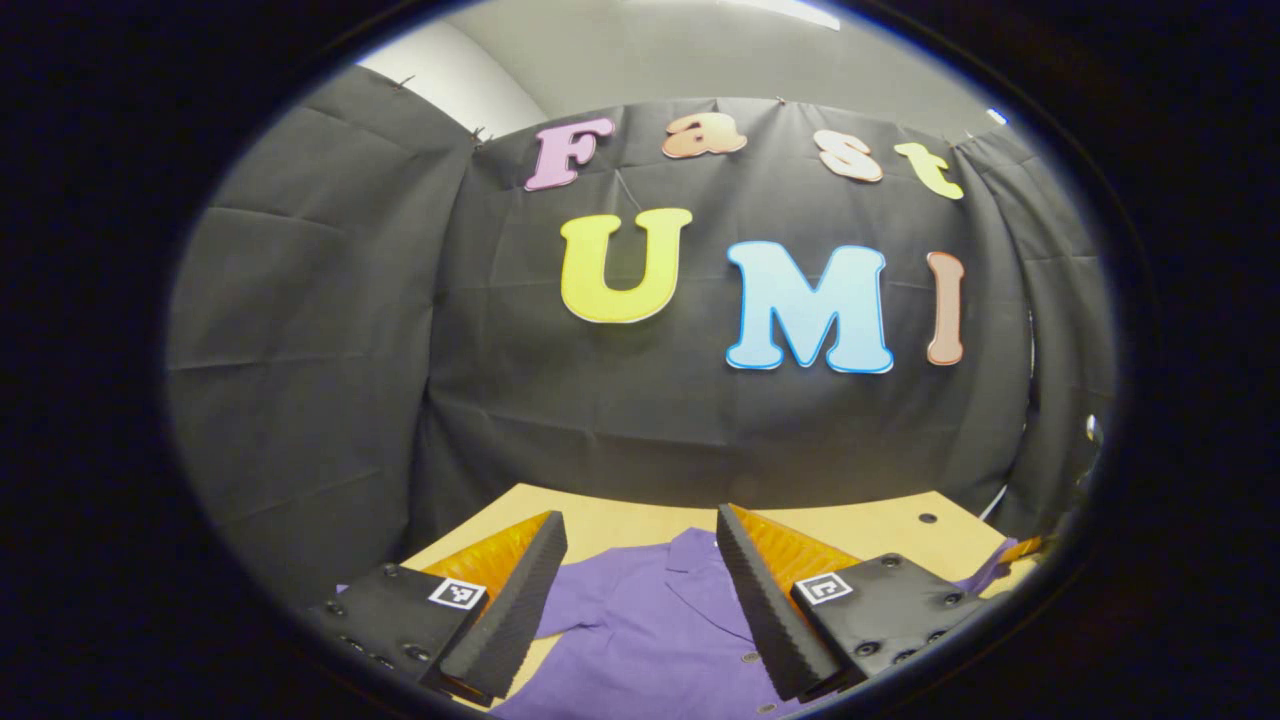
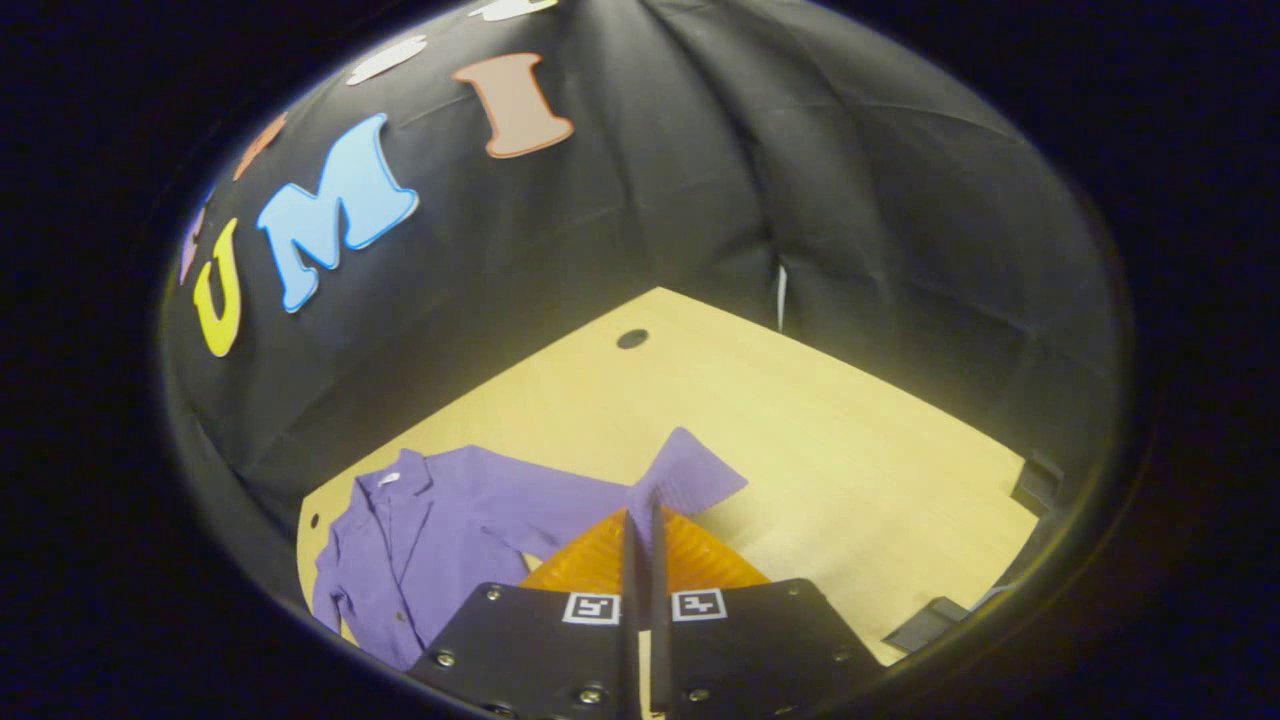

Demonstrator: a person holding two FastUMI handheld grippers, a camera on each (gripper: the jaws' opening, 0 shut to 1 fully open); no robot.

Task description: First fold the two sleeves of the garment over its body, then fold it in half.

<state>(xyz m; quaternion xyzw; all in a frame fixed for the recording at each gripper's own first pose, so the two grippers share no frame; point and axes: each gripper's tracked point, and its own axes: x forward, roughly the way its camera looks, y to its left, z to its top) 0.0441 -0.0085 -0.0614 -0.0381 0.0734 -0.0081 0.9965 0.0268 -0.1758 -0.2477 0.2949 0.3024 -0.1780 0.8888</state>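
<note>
My right gripper (image 2: 640, 530) is pressed together on the cuff of the shirt's (image 2: 430, 530) sleeve (image 2: 690, 475), the cloth rising into the fingers, so I judge the first sleeve fold is in hand. The shirt body lies to that gripper's left on the table (image 2: 800, 420), collar toward the back wall, so the sleeve must travel leftward across it. My left gripper (image 1: 640, 590) hangs spread above the collar, holding nothing. A small hole (image 2: 632, 338) marks the bare table beyond; I see nothing in the way.
</note>
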